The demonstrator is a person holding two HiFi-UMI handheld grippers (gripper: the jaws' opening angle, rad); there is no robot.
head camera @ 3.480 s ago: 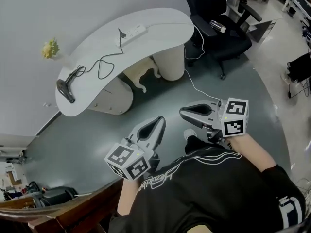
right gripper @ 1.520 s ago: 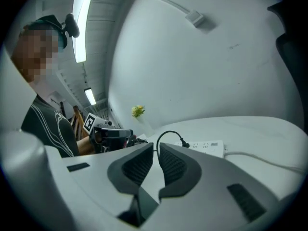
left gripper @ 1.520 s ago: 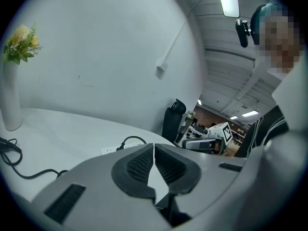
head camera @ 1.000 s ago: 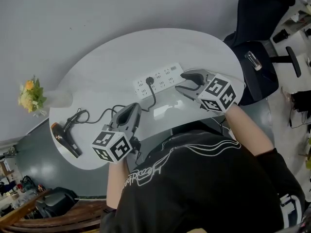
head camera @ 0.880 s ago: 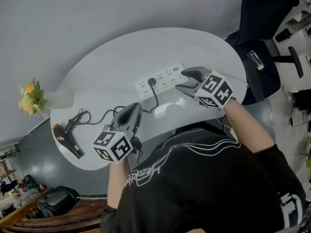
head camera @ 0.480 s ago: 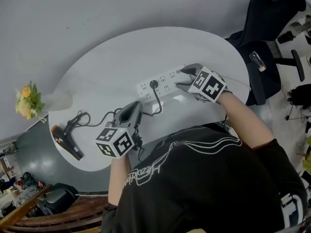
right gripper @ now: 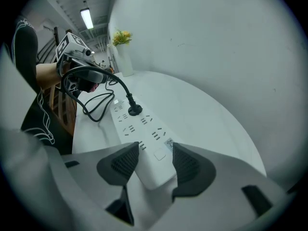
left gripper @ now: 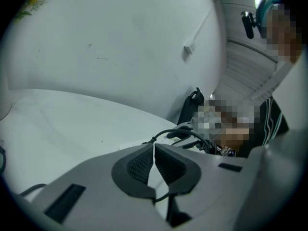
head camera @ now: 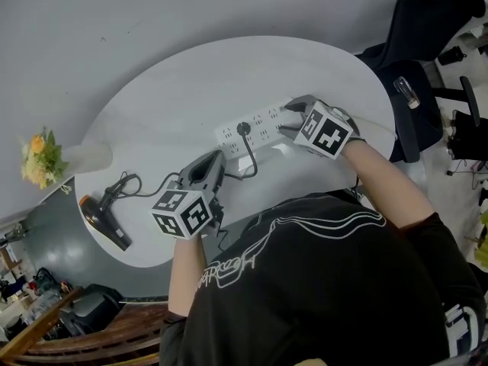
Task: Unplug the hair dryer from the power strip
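A white power strip [head camera: 263,120] [right gripper: 140,129] lies on the white oval table [head camera: 168,90]. A black plug [head camera: 244,129] [right gripper: 134,110] sits in it. Its cable [head camera: 152,184] [right gripper: 96,105] runs left to the black hair dryer [head camera: 103,221] at the table's left edge. My right gripper [head camera: 290,117] [right gripper: 155,163] has just been opening its jaws and is open, straddling the strip's right end. My left gripper [head camera: 213,158] [left gripper: 154,157] is shut, nothing seen between its pads, low over the table with the cable looping just beyond its tips.
A white vase of yellow flowers [head camera: 46,158] [right gripper: 122,38] stands at the table's far left. A black office chair [head camera: 423,29] stands off the table's right end. A grey wall rises behind the table.
The right gripper has come down and forward over the right end of the power strip, with its jaws wider. The left gripper has sunk a little toward the cable.
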